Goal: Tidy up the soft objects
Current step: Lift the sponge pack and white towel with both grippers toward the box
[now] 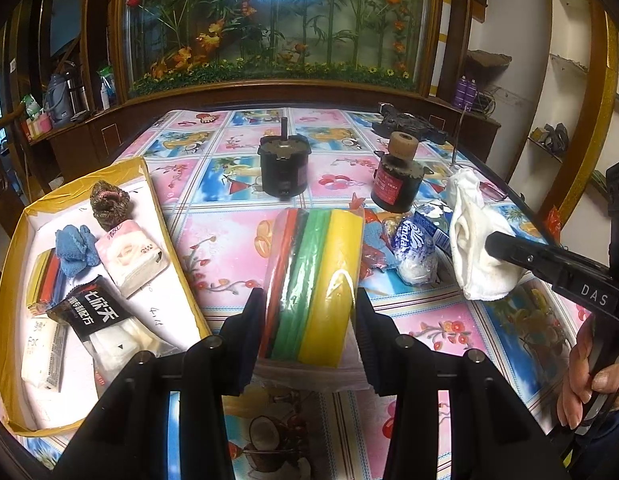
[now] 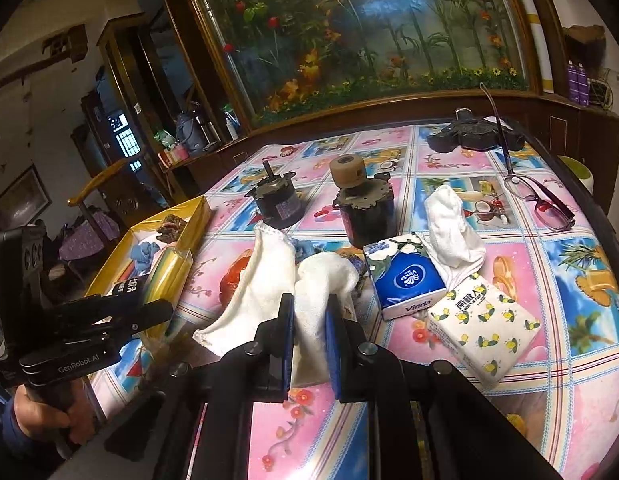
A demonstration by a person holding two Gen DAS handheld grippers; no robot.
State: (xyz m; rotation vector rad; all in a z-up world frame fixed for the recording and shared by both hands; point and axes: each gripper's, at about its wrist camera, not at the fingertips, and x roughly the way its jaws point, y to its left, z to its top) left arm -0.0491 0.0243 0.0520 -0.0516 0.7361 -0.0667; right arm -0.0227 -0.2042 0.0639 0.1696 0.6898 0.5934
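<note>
Tablecloth (image 1: 213,240): left claw (image 1: 309,320) clamps sponge pack (image 1: 313,284); right claw (image 2: 309,340) pinches towel (image 2: 321,280).

Sponge pack (image 1: 315,284) – red, green, yellow stripes; cloth (image 2: 309,300) white; tissue pack (image 2: 407,276) blue; tablecloth (image 2: 509,208) – pink-and-blue squares.

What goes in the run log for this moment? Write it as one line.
left tool: shut on sponge pack | right tool: shut on white cloth | yellow box: partly filled
</note>
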